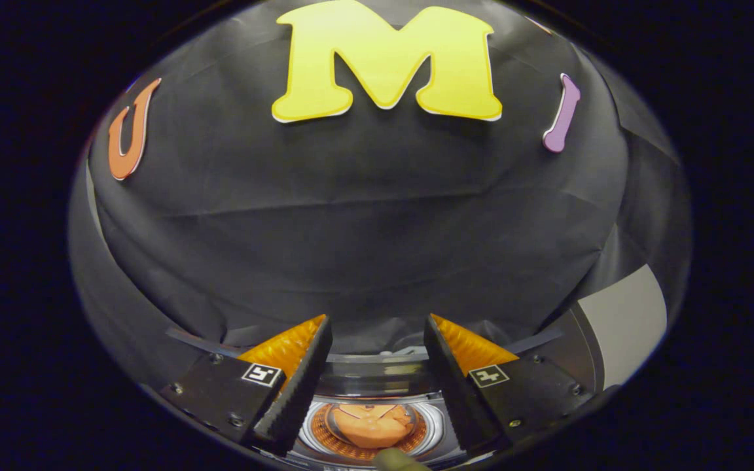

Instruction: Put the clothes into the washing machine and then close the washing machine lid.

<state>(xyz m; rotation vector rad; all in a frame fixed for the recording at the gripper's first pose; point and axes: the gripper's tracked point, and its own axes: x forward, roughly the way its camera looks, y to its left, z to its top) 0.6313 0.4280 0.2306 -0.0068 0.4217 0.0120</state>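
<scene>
To the left, the booth's black cloth wall hangs in soft folds, and below it the left finger of the claw angles inward. The claw stands open, its two fingers well apart, with nothing between them. In the gap, below and beyond the fingertips, lies the open top of the washing machine, its round drum showing a ringed floor. On that floor rests an orange mass that looks like the clothes, bunched at the middle of the drum; it could be a part of the drum itself, and the fisheye view leaves this unsure. If cloth, it should be light, soft and limp, best pinched at a raised fold rather than a flat spread. A small rounded olive thing sits just below the drum, too cropped to name. To the right, past the right finger, a pale grey panel rises, likely the raised lid, which seems stiff and should swing down from a push on its free edge.
</scene>
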